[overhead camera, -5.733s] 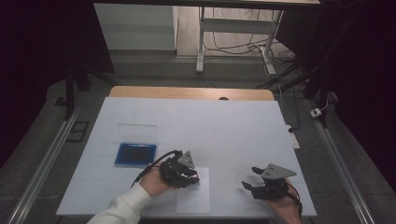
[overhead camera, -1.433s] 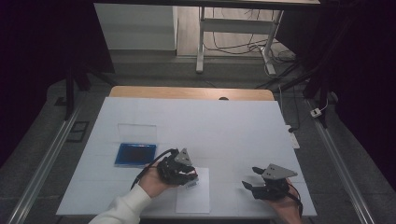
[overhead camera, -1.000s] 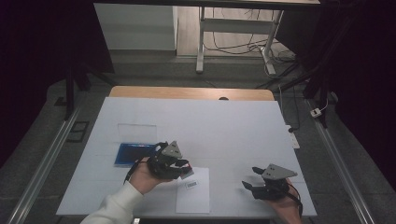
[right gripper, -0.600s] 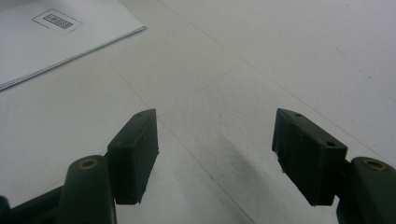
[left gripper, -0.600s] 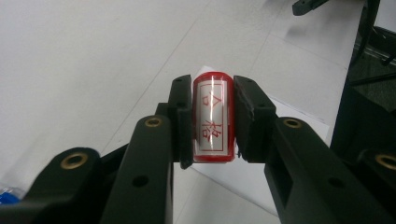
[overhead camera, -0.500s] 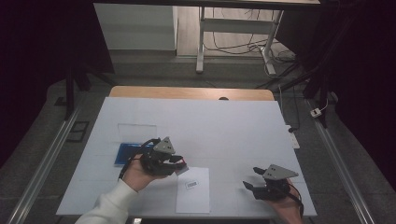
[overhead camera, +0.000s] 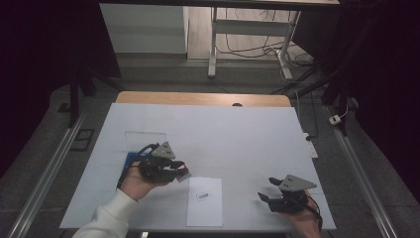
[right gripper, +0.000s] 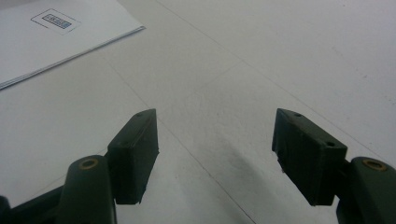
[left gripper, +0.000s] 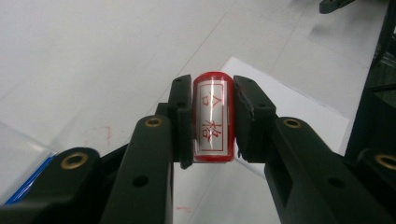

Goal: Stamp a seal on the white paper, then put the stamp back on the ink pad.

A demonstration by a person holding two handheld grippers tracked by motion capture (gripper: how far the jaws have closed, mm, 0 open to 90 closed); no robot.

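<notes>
Red plastic shows between the black jaws of the left gripper: a small cylindrical stamp, its clear label printed with red characters, is pinched firmly at both sides and held clear of the white table. In the high view that gripper hangs above the table just left of the paper, with the stamp poking out toward the sheet, and a blue ink pad lies just behind the hand, partly hidden by it. The sheet bears a small printed box near its upper half; in the right gripper view the same box sits on the paper's corner, far from the jaws. The right gripper rests near the table's front right corner with its jaws spread wide and nothing between them, well apart from the sheet. Judging from this layout, the work in hand looks like stamping the paper, and the step now seems to be carrying the stamp between pad and sheet; whether its face is inked I cannot tell. The next move likely calls for turning the stamp face down, lining it up squarely over the chosen spot, and pressing straight down without sliding, so the mark does not smear. The idle gripper could steady the sheet's edge so that it does not lift with the stamp.
</notes>
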